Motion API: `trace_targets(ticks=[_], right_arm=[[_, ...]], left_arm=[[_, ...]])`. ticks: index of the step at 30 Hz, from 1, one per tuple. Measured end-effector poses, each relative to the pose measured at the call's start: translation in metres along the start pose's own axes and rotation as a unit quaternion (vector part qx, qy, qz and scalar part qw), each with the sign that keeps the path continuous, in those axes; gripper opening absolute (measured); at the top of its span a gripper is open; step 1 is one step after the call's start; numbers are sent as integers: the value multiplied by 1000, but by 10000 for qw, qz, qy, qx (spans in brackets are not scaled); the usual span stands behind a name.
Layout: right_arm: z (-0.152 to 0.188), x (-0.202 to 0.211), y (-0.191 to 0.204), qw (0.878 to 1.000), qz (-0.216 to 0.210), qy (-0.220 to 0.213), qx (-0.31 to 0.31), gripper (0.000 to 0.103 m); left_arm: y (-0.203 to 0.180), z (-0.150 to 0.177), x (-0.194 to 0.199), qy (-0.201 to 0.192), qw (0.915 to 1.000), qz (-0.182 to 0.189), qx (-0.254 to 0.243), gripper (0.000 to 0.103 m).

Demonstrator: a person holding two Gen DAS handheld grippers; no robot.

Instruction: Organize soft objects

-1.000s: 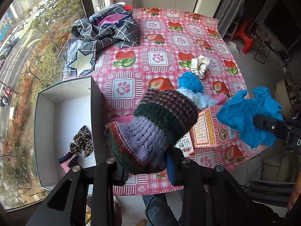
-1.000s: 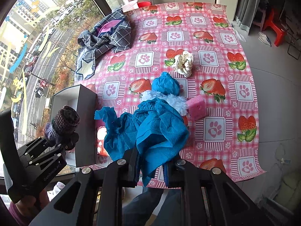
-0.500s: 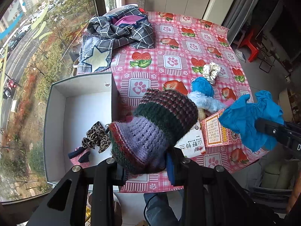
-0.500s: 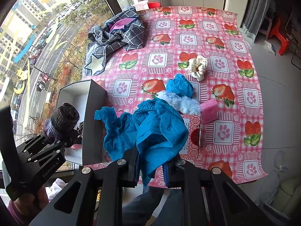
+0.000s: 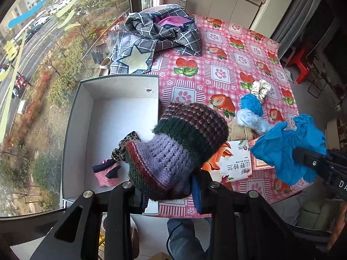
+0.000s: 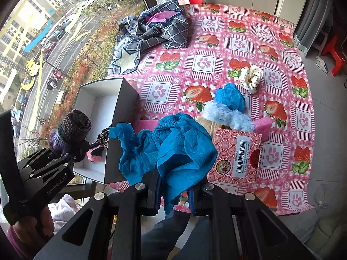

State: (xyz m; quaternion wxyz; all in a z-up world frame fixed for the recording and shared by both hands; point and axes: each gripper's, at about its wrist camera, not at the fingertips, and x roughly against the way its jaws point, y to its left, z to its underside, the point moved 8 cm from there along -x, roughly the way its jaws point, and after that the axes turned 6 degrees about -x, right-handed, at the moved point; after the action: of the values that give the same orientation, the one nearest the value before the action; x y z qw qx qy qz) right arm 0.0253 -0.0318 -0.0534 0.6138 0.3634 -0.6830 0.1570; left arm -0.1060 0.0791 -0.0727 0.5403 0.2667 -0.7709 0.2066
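Between the fingers of your left gripper a striped knitted hat is clamped, its purple, green and maroon bands bulging up out of the jaws, and it hangs above the near right wall of the open white box. Inside that box, on its floor, lie a leopard-print scrunchie and, just beside it, a pink and dark knitted piece. Your right gripper is closed on a crumpled blue cloth, which spills up and to the left out of the jaws, in front of the box's dark outer wall. Just right of the cloth lies a red patterned packet with a barcode label, and behind it sit a fluffy light-blue item, a pink sponge and a bunched blue cloth ball, close together. A white dotted scrunchie lies a little further back, apart from them. At the far left of the strawberry-and-paw tablecloth a grey checked garment with a pale star patch is heaped beside the window.
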Motion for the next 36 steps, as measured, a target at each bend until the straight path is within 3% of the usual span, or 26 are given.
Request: trace_targets(ticks=[20, 36], right_arm=[[-1, -24, 68, 9958, -43, 280, 873, 20], [-2, -35, 92, 9922, -79, 385, 1182, 20]], left_arm=[[63, 25, 5, 27, 9962, -183, 847, 34], [81, 32, 2, 86, 9938, -238, 1080, 34]])
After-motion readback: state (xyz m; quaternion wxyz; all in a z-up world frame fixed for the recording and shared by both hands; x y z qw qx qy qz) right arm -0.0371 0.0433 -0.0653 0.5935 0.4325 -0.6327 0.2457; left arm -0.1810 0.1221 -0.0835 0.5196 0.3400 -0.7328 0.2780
